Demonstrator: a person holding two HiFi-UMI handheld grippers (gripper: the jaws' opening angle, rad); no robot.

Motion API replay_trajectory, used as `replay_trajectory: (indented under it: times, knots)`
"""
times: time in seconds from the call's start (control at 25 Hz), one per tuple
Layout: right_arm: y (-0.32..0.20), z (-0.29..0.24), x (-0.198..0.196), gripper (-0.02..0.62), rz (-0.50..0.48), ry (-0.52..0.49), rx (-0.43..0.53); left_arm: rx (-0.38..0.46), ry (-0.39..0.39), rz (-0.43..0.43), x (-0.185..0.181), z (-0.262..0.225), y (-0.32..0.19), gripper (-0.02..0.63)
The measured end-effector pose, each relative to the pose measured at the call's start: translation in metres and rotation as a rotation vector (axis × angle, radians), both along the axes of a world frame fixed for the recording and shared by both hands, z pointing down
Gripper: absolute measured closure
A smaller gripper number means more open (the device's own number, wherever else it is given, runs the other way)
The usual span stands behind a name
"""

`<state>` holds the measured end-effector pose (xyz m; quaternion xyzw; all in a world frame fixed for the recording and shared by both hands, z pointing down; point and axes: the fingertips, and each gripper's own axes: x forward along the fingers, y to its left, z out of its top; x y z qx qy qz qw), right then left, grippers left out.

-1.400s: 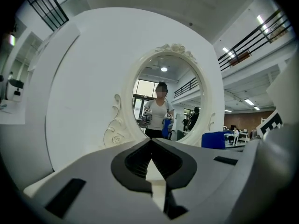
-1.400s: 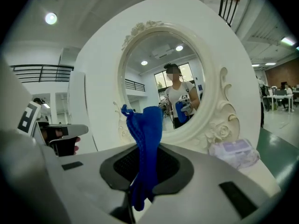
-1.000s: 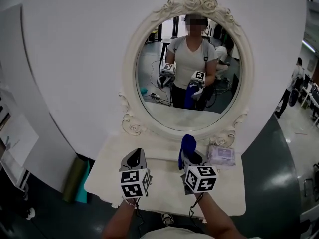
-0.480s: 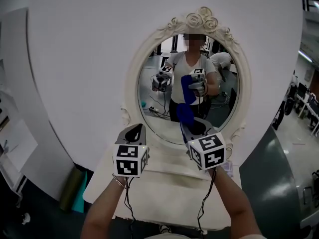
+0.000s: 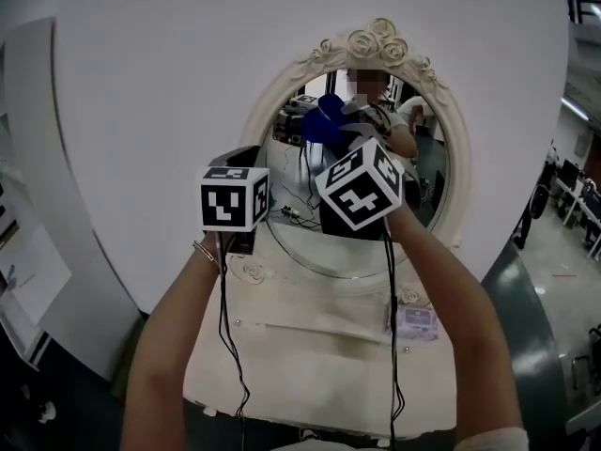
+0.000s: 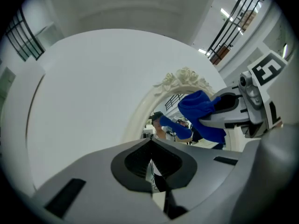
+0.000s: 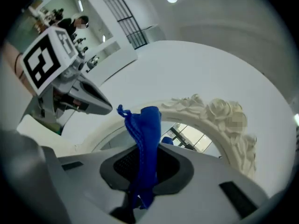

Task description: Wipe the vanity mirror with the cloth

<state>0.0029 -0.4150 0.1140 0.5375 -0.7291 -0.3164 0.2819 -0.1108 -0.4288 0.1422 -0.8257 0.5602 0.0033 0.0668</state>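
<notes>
The oval vanity mirror [image 5: 427, 172] has an ornate white frame [image 5: 376, 43] topped with roses. My right gripper [image 5: 335, 137] is raised before the glass's upper left part, shut on a blue cloth [image 5: 322, 122] that sticks up past its tips. In the right gripper view the cloth [image 7: 145, 139] stands between the jaws below the frame [image 7: 219, 113]. I cannot tell whether the cloth touches the glass. My left gripper [image 5: 242, 163] is raised beside the frame's left edge. Its jaws [image 6: 150, 142] are shut with nothing between them. The left gripper view shows the right gripper [image 6: 233, 112] holding the cloth [image 6: 201, 115].
Below the mirror stands a white vanity table [image 5: 310, 346] with a small packet of wipes [image 5: 414, 322] at its right. A curved white wall [image 5: 141, 92] surrounds the mirror. Cables hang from both grippers along the person's forearms.
Both grippers have risen from above the table to the mirror's upper half. The right one has carried the blue cloth up to the glass's upper left.
</notes>
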Motion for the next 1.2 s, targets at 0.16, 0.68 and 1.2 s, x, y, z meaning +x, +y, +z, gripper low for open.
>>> replay_trajectory:
  times: [0.16, 0.68, 1.2]
  knots:
    - [-0.018, -0.025, -0.013, 0.529, 0.032, 0.113, 0.004, 0.021, 0.02, -0.011, -0.009, -0.035, -0.011, 0.601]
    - [-0.067, -0.032, -0.023, 0.529, 0.149, 0.21, 0.076, 0.002, 0.015, -0.065, -0.037, -0.038, -0.032, 0.601]
    - [-0.077, 0.008, -0.05, 0.529, 0.112, 0.237, 0.034, -0.069, 0.03, -0.086, -0.044, 0.007, -0.049, 0.601]
